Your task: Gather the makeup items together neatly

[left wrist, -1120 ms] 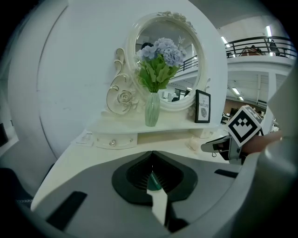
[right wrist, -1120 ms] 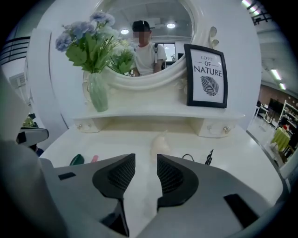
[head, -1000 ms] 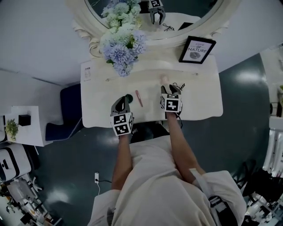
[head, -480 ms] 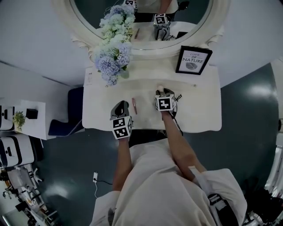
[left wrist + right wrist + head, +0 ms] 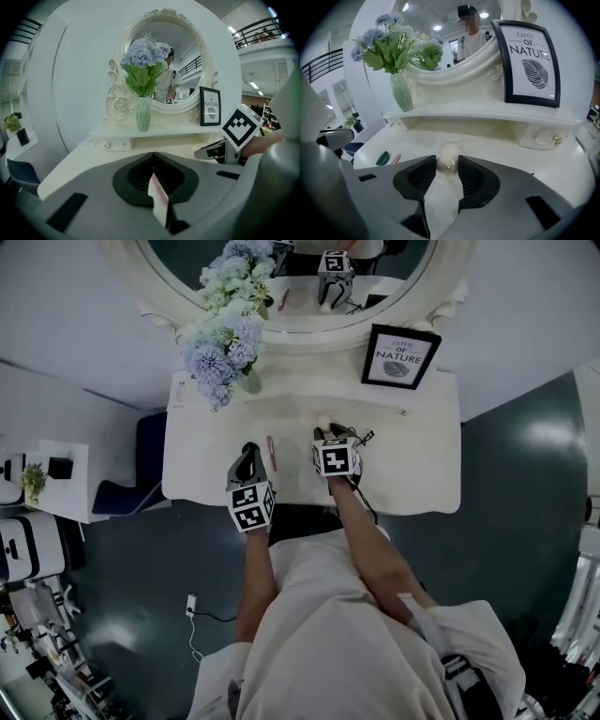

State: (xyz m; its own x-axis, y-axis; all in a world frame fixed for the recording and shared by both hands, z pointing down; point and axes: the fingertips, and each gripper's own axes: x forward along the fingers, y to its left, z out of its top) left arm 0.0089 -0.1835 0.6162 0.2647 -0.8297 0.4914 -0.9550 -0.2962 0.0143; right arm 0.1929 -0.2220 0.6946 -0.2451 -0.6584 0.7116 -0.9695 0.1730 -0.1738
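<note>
On the white dressing table [image 5: 412,474] my right gripper [image 5: 325,430] [image 5: 447,161] has a pale round puff in clear wrap [image 5: 322,420] [image 5: 449,154] between its tips. Its jaws have just been closing, and both pads touch the wrap. My left gripper [image 5: 249,454] [image 5: 152,157] hovers near the table's front edge, shut on a thin pink and white piece [image 5: 158,199]. A pink stick [image 5: 271,451] [image 5: 396,159] lies on the table between the grippers. Beside it, in the right gripper view, lies a small dark green item [image 5: 382,158].
A vase of blue flowers [image 5: 220,352] [image 5: 143,112] stands on the raised shelf at the back left. A black-framed print [image 5: 401,356] [image 5: 532,61] leans at the back right, under the oval mirror [image 5: 281,277]. Thin black wires [image 5: 364,439] lie right of my right gripper.
My right gripper has tipped down more steeply over the puff. My left gripper has shifted a little along the front edge, closer to the pink stick. The head camera has also moved.
</note>
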